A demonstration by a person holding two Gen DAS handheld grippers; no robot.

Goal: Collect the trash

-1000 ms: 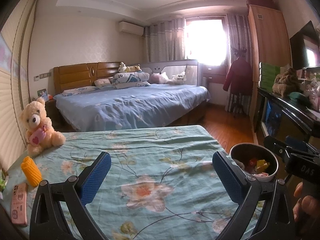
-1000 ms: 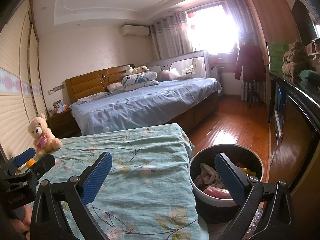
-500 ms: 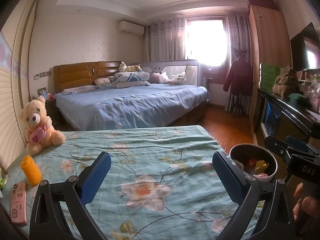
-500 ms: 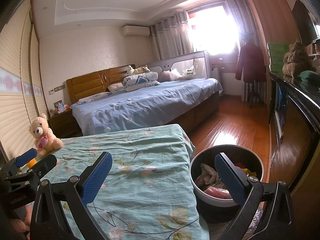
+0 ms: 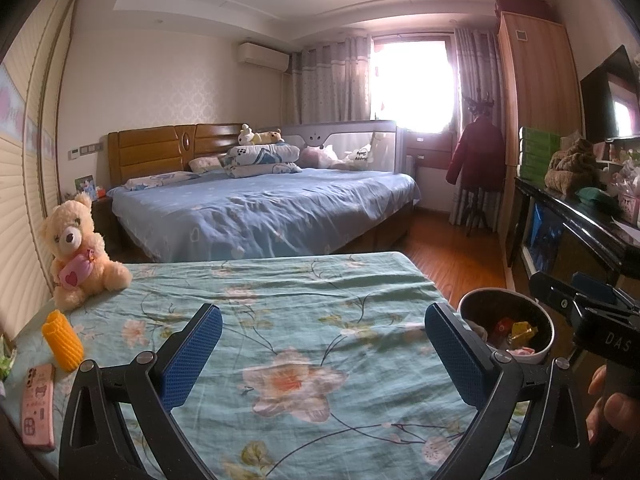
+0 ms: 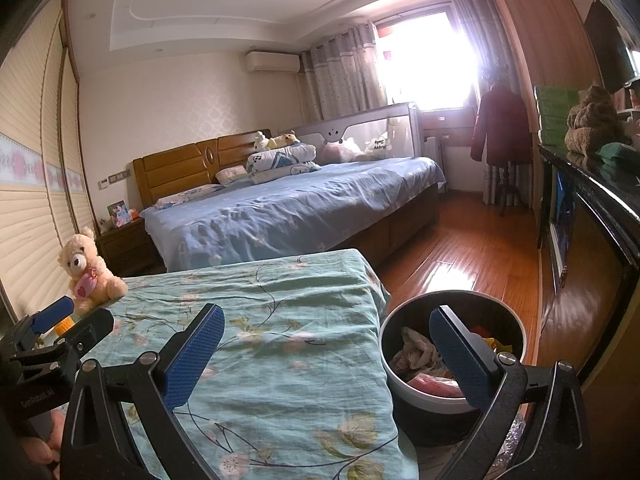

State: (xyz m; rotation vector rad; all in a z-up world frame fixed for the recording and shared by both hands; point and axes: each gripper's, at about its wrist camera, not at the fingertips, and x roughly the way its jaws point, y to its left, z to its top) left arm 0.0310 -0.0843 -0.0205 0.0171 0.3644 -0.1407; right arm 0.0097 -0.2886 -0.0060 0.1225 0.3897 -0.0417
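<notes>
Hovering over the desk w/ a teal flowered cloth (image 5: pixel 304 320), the left tool (image 5: pixel 322 350) has its two blue-padded fingers (image 5: pixel 192 356) spread wide apart, holding nothing. Same for the right tool (image 6: pixel 326 354): wide open, empty, w/ blue pads too.

Trash sits in the round dark bin w/ a pale rim (image 5: pixel 508 328), on the floor just past the desk's edge, to the right of the left tool. In the right wrist view the bin (image 6: pixel 404 376) is low and near, partly behind the right tool's right finger. Inside: a crumpled whitish rag (image 6: pixel 416 350), a pink scrap (image 6: pixel 432 384), red & yellow wrapper bits (image 5: pixel 516 328).

Left of the left tool, on the cloth: a yellow ribbed roll (image 5: pixel 63 340) standing up, a pink phone (image 5: pixel 38 406) lying flat just in front of it, near the desk's edge. Farther back on that side sits a cream teddy bear w/ a pink heart (image 5: pixel 78 252), upright, at the desk's far left corner.

A hand (image 5: pixel 612 412) holds the right tool's black handle at the far right of the left view. Beyond the desk is a big bed w/ a blue sheet (image 5: pixel 260 216).
</notes>
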